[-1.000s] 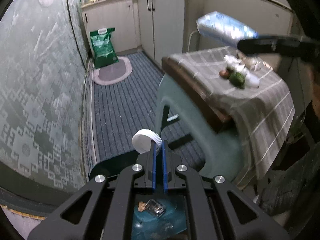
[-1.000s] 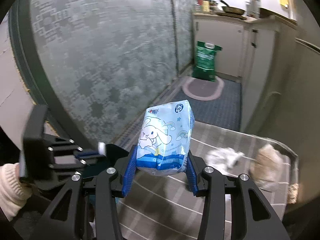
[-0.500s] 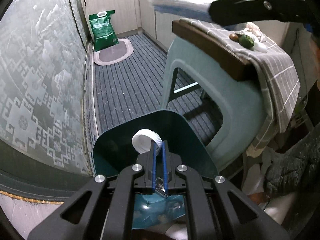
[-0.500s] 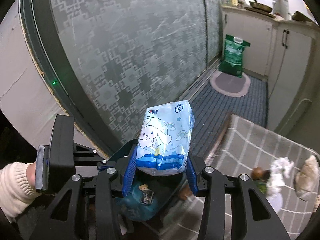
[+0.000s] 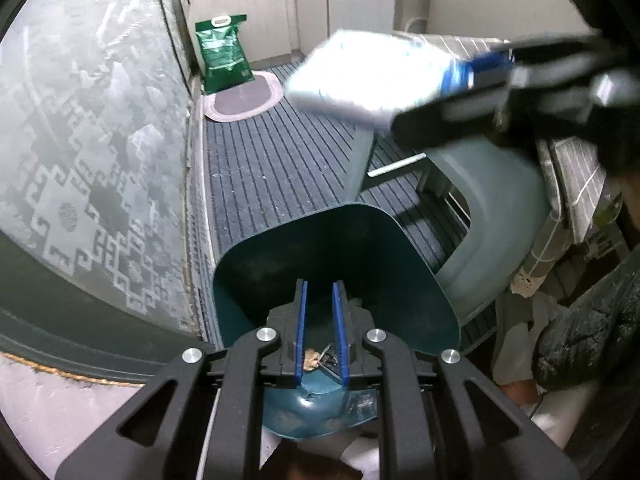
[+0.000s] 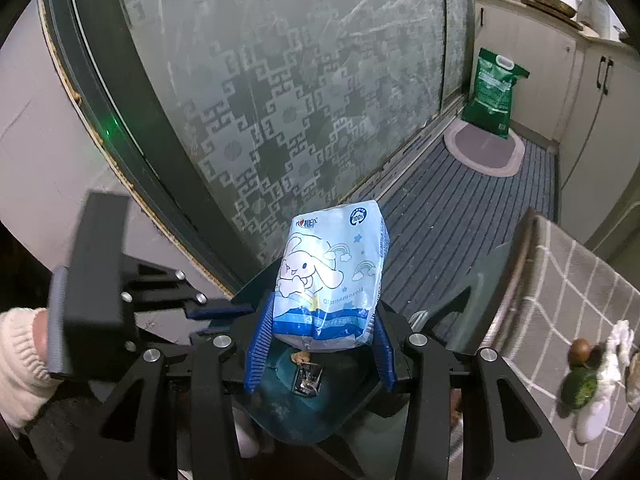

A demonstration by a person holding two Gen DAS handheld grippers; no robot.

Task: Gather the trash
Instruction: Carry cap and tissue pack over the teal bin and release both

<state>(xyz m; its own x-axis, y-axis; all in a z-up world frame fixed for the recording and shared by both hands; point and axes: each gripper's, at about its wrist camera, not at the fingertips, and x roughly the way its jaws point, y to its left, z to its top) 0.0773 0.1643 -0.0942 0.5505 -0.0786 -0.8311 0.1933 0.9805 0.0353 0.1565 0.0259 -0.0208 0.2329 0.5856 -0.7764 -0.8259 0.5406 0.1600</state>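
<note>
At the far left rose a frosted glass door (image 6: 280, 92) with a pale key pattern, set in a dark frame and running along the whole left edge of the floor. Beside it stretched a grey ribbed carpet (image 5: 272, 168), an open lane down to an oval mat (image 5: 244, 98) and a green sack (image 5: 222, 56) leaning against cream cabinets (image 5: 340, 0).

The left gripper (image 5: 320, 334) hung above a dark teal bin (image 5: 280, 248), a smooth, thin-walled plastic tub with rounded corners standing close to the door track. Its blue-padded jaws were opening, with a narrow gap and nothing between them; small scraps (image 5: 316, 358) lay on the bin's floor below. In the right wrist view that gripper (image 6: 224, 318) came in from the left, carried by a hand in a cream knitted sleeve (image 6: 20, 360).

The right gripper (image 6: 320, 344) clamped the lower sides of a soft, glossy tissue pack (image 6: 332, 276), pale blue with a cartoon rabbit and rainbows, and held it upright over the bin's mouth (image 6: 304, 412). Seen from the left wrist, the pack (image 5: 372, 76) was blurred, high above the bin's far rim and to its right.

Just right of the bin stood a pale green plastic stool (image 5: 500, 216), its leg crowding the bin's right wall. A grey checked cloth (image 6: 568, 280) draped the surface above it. On the cloth, at the far right, sat crumpled white paper (image 6: 612, 356), a green scrap (image 6: 580, 388) and a small brown round thing (image 6: 580, 350), close together.
</note>
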